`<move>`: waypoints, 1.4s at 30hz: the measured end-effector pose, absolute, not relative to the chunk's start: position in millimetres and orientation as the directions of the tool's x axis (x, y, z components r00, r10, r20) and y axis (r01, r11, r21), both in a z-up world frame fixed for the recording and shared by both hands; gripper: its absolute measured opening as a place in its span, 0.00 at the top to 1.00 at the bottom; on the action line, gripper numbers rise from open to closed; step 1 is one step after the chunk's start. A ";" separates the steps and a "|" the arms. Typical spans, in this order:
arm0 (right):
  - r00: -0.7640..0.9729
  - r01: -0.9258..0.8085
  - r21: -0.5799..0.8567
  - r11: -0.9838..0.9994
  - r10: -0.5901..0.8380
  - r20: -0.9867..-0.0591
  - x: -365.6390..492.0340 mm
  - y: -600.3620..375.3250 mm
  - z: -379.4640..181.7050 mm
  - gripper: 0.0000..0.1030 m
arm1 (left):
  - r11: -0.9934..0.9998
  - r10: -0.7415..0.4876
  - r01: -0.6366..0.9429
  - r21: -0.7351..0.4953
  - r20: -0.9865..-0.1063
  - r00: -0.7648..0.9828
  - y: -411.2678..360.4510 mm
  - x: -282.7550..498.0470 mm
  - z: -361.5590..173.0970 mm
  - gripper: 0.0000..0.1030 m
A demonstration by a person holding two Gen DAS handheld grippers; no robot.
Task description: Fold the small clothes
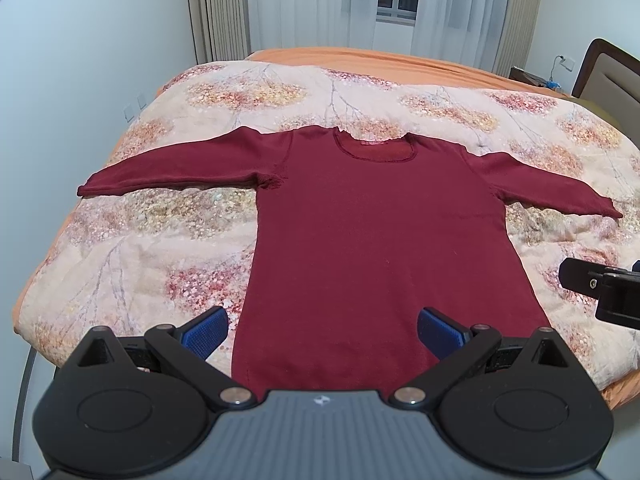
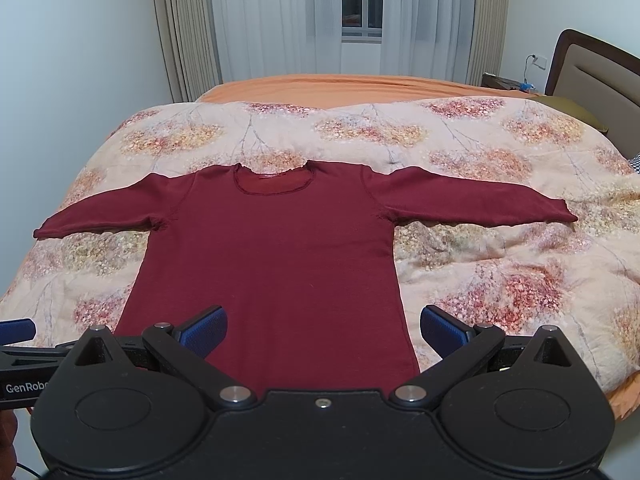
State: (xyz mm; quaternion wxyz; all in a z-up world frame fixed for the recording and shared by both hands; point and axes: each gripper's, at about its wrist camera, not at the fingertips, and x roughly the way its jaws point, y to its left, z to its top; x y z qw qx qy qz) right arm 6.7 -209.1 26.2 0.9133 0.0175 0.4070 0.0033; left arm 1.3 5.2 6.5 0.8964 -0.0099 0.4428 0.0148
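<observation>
A dark red long-sleeved top (image 1: 372, 236) (image 2: 276, 256) lies flat on the bed, neck away from me, both sleeves spread out sideways. My left gripper (image 1: 322, 330) hovers open above the hem, its blue pads (image 1: 206, 330) wide apart and holding nothing. My right gripper (image 2: 324, 330) is open too, above the hem's right part, with one pad (image 2: 442, 330) over the quilt beside the top. Part of the right gripper (image 1: 608, 288) shows at the right edge of the left wrist view. The left gripper's blue fingertip (image 2: 16, 330) shows at the left edge of the right wrist view.
A floral quilt (image 1: 168, 248) (image 2: 520, 264) covers the bed over an orange sheet (image 2: 328, 86). A headboard (image 2: 596, 72) and bedside stand (image 2: 500, 80) are at the right. Curtains and a window (image 2: 360, 0) stand behind. A white wall runs along the left.
</observation>
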 end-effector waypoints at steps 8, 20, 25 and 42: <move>0.669 0.006 0.038 0.999 0.024 -0.743 6.6 -209.0 26.2 0.00 | 0.999 0.016 -0.036 -0.008 -0.793 0.609 5.3 0.8 6.3 0.00; 0.665 0.009 0.040 0.999 0.024 -0.746 5.7 -209.0 26.0 0.00 | 0.999 0.011 -0.038 -0.015 -0.797 0.604 6.1 -2.2 3.3 0.00; 0.664 0.010 0.044 0.999 0.026 -0.747 5.8 -209.4 24.6 0.00 | 0.999 0.011 -0.040 -0.017 -0.799 0.601 7.0 -2.9 2.9 0.00; 0.663 0.011 0.049 0.999 0.029 -0.748 3.9 -211.7 24.9 0.00 | 0.999 0.008 -0.039 -0.019 -0.798 0.603 6.4 -3.9 3.3 0.00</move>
